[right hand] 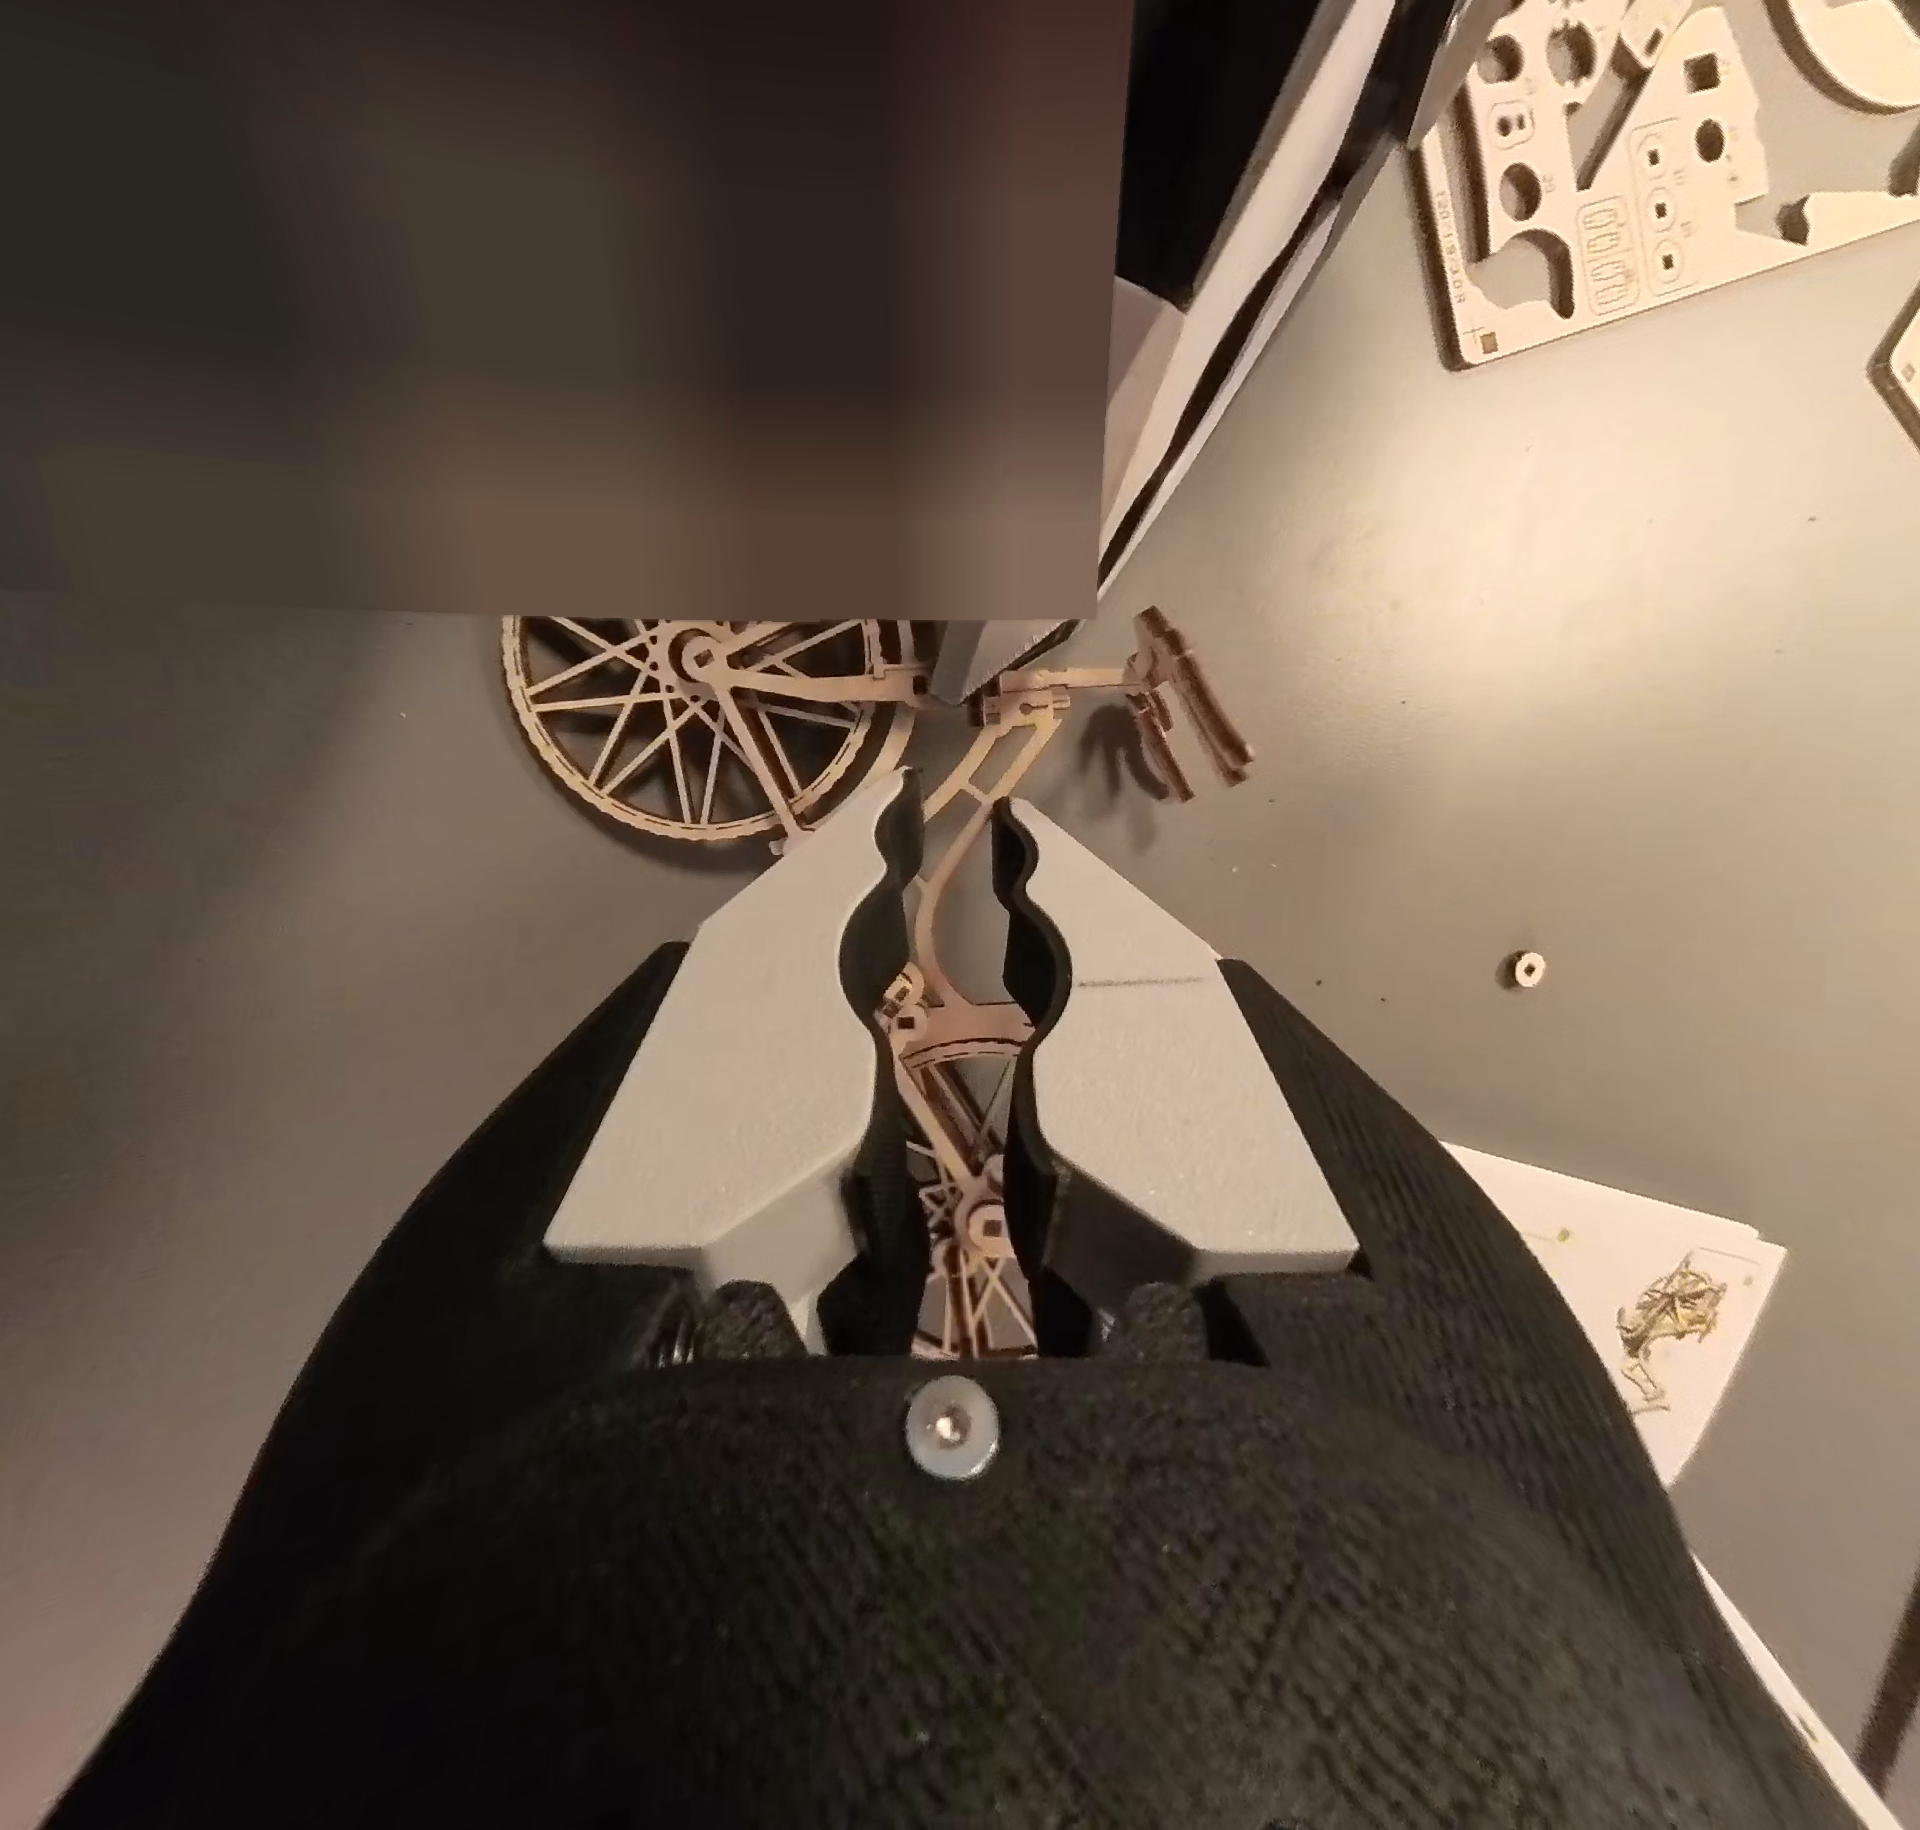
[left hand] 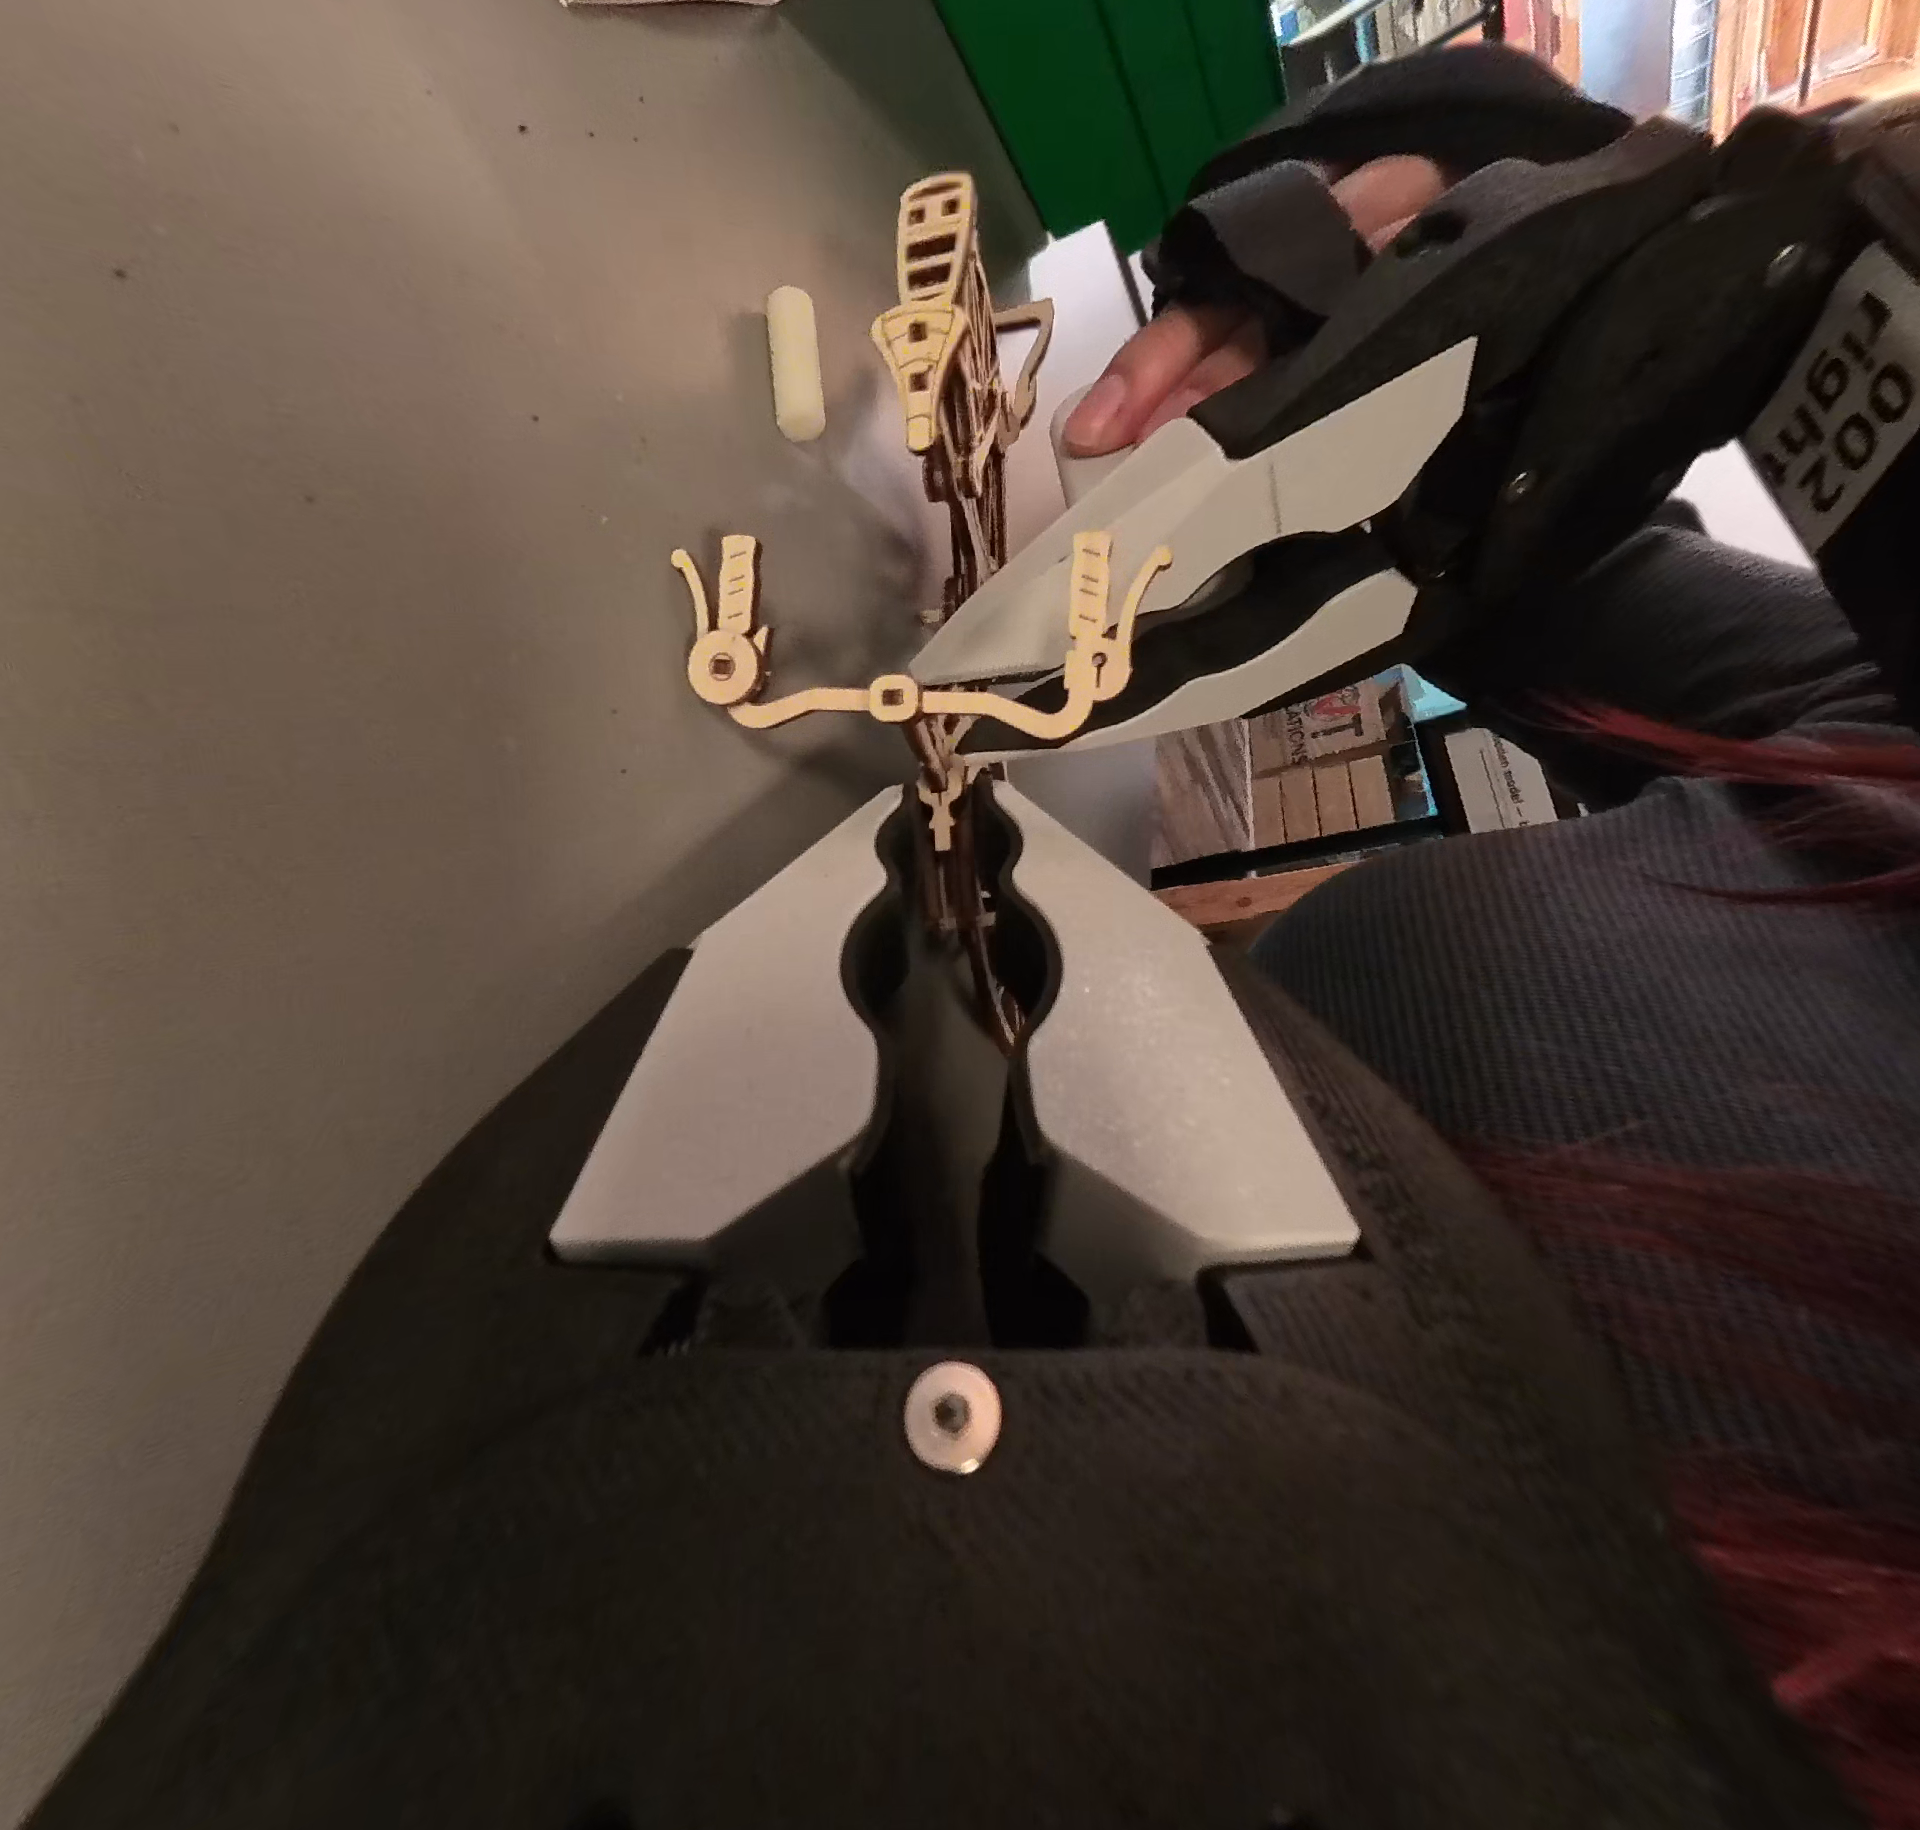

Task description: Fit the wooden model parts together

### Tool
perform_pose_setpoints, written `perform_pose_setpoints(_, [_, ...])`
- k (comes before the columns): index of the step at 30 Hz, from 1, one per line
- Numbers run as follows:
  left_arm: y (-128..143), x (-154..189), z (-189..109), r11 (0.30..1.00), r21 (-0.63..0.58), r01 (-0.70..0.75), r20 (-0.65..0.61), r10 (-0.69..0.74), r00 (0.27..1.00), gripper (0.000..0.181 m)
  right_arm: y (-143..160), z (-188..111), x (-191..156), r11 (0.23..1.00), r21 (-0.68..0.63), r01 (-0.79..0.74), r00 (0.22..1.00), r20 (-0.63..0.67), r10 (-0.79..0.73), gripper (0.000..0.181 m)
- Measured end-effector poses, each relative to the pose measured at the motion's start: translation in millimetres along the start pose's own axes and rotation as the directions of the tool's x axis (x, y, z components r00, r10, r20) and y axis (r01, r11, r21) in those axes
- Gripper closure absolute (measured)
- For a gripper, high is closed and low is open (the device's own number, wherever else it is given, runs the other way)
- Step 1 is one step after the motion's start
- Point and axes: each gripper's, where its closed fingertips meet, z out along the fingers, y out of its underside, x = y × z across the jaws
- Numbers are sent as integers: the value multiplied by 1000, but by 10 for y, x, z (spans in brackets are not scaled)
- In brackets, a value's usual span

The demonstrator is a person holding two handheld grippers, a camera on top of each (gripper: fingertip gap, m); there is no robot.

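The left gripper (left hand: 951, 804) is clamping the front of the wooden bicycle model (left hand: 951, 450), its grey fingers pinched on the dark fork just below the handlebar (left hand: 894, 702). The bicycle's long axis is running straight ahead of this gripper, out to the pale saddle (left hand: 930, 310) at the far end, with the handlebar lying crosswise right at its fingertips.

To the right, the right gripper (left hand: 997, 679) is reaching in from the side, and its tips are meeting the handlebar's right half, beside the brake lever (left hand: 1091, 596). In its own wrist view its jaws are standing slightly apart, straddling the thin curved frame (right hand: 951, 881) without visibly pinching it. The right gripper looks nearer to any handlebar joint needing seating.

The parts are thin laser-cut plywood with dark scorched edges and a fine spoked wheel (right hand: 707, 731), probably fragile. A part sheet (right hand: 1662, 118) is lying ahead-right on the matte grey table (right hand: 1455, 637).
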Motion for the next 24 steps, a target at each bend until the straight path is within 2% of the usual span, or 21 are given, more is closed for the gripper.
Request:
perform_pose_setpoints(1, [-1,-1,0,1000,1,-1,1,1,1000,174,-1,0,-3,1000,1,-4,1000,9,4,170])
perform_pose_setpoints(10, [7,6,4,1000,-8,-1,-6,1,1000,174,-10,-9,-29,999,49,-5,998,65,2,170])
perform_pose_setpoints(24, [10,3,10,1000,-12,-3,-5,3,1000,175,-9,-11,-51,996,58,61,996,56,-64,171])
